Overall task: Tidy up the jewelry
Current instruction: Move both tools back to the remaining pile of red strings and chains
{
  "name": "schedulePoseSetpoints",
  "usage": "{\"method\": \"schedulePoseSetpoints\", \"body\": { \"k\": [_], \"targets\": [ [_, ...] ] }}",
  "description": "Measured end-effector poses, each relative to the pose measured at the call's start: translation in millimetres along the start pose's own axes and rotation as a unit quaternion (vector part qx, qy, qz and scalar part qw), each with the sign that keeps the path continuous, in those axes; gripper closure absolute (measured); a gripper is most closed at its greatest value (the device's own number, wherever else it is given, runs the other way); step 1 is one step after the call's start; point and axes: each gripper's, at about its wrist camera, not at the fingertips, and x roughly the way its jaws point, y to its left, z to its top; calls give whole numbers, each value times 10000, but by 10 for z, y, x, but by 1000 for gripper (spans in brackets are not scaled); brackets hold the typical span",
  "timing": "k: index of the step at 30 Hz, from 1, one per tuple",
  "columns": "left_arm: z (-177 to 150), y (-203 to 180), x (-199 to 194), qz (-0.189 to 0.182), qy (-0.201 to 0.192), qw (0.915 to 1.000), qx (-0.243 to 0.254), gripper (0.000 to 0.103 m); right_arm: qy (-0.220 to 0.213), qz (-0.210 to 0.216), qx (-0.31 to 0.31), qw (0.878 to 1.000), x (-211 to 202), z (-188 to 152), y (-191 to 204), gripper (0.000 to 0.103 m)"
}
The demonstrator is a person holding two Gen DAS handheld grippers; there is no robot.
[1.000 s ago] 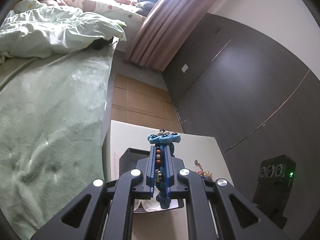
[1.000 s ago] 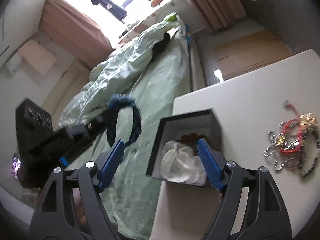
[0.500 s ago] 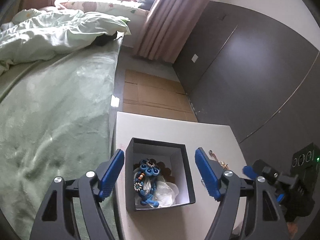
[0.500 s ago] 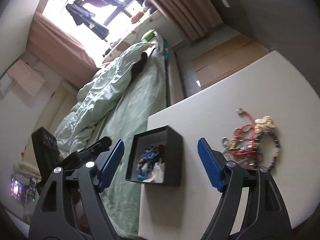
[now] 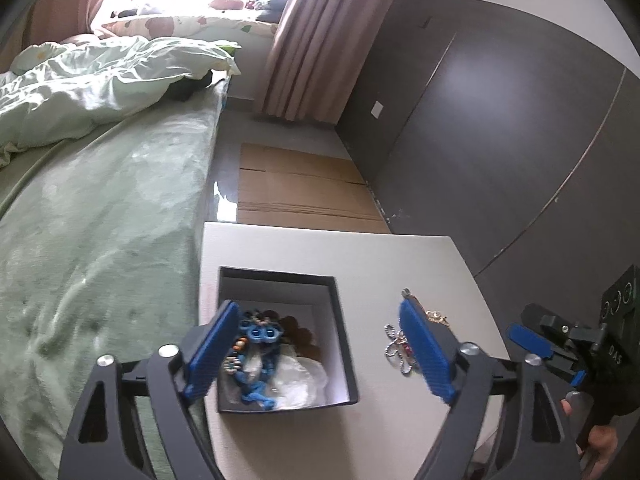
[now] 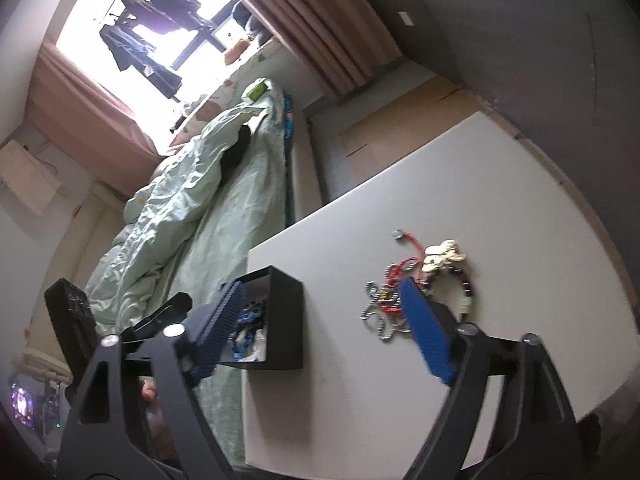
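Left wrist view: left gripper above the black box, pointing down at an angle; jaws spread wide and opening, nothing pinched; the box and part of the jewelry pile show between the blue pads.
Right wrist view: right gripper over the white table; jaws spread wide and opening, nothing gripped; the table top and one wall of the box lie between its pads.
Black box: open-topped, white inside, set at the table edge nearest the bed.
Box contents: blue braided bracelet with coloured beads, lying on crumpled white paper; a brown beaded piece behind it.
Jewelry pile: loose jewelry pile on the bare table, apart from the box; red cord, black-and-white chain, pale gold charm, dark bead bracelet, tangled together.
Other gripper, seen from left wrist view: right gripper at the right edge, a hand on its handle.
Bed: green sheet, rumpled pale green duvet.
Floor: flattened cardboard between bed and dark wall panels.
Window: bright, pink curtains.
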Motion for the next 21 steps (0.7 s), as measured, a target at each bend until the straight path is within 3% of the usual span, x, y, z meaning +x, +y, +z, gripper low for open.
{"method": "schedulePoseSetpoints", "body": {
  "k": [3, 10, 21],
  "targets": [
    [-8, -102, 17, -23, -85, 10000, 16, 9, -1, -59, 18, 10000, -41, 15, -47, 14],
    [-41, -244, 114, -157, -7, 9998, -95, 9, 15, -326, 267, 9991, -104, 61, -268, 7],
    [-148, -530, 278, -300, 133, 9995, 36, 9, 17, -686, 571, 9960, -269, 91, -598, 7]
  ]
}}
